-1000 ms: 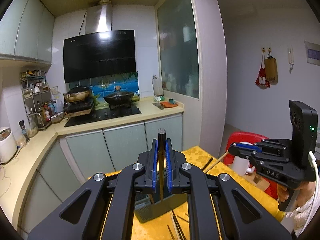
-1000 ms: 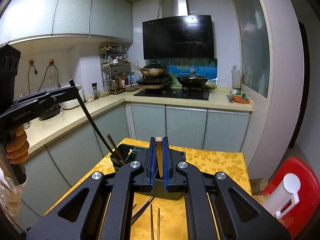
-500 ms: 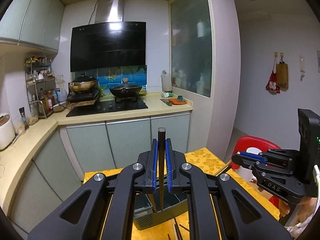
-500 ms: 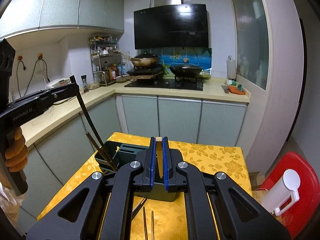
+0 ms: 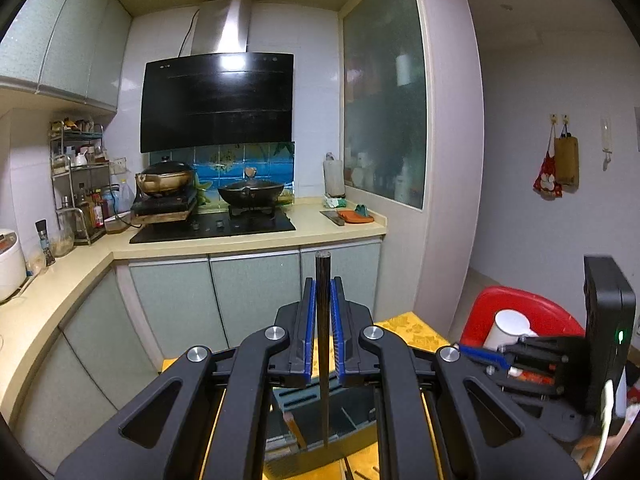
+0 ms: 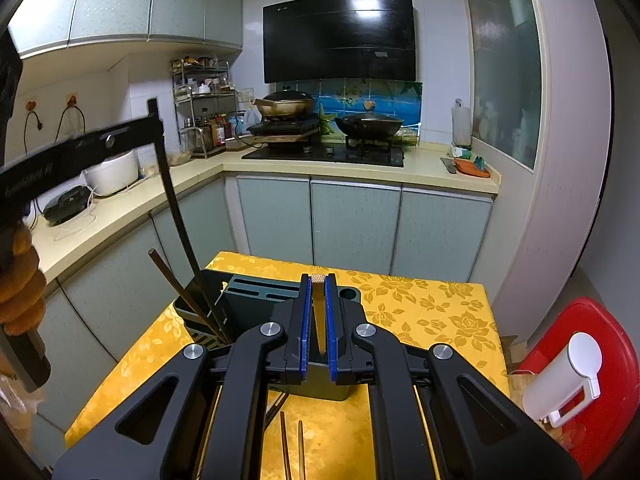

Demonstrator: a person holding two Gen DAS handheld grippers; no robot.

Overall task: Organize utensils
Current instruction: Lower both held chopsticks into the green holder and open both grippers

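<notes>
My left gripper (image 5: 322, 292) is shut on a dark chopstick (image 5: 322, 344) held upright, its lower tip inside the dark utensil holder (image 5: 340, 420) on the yellow tablecloth. From the right wrist view the same dark chopstick (image 6: 178, 216) slants down into the holder's left compartment (image 6: 200, 312), beside a brown chopstick (image 6: 176, 280) standing there. My right gripper (image 6: 318, 292) is shut on a light bamboo chopstick (image 6: 318, 312) above the holder (image 6: 256, 288). The right gripper (image 5: 520, 364) also shows at the lower right of the left wrist view.
Two loose wooden chopsticks (image 6: 292, 448) lie on the yellow table (image 6: 420, 312) in front of the holder. A red stool with a white jug (image 6: 568, 376) stands to the right. Kitchen counter and cabinets (image 6: 352, 220) are behind the table.
The left gripper has lowered the dark chopstick deeper into the holder's left compartment. The right gripper has moved closer to the holder with its bamboo chopstick.
</notes>
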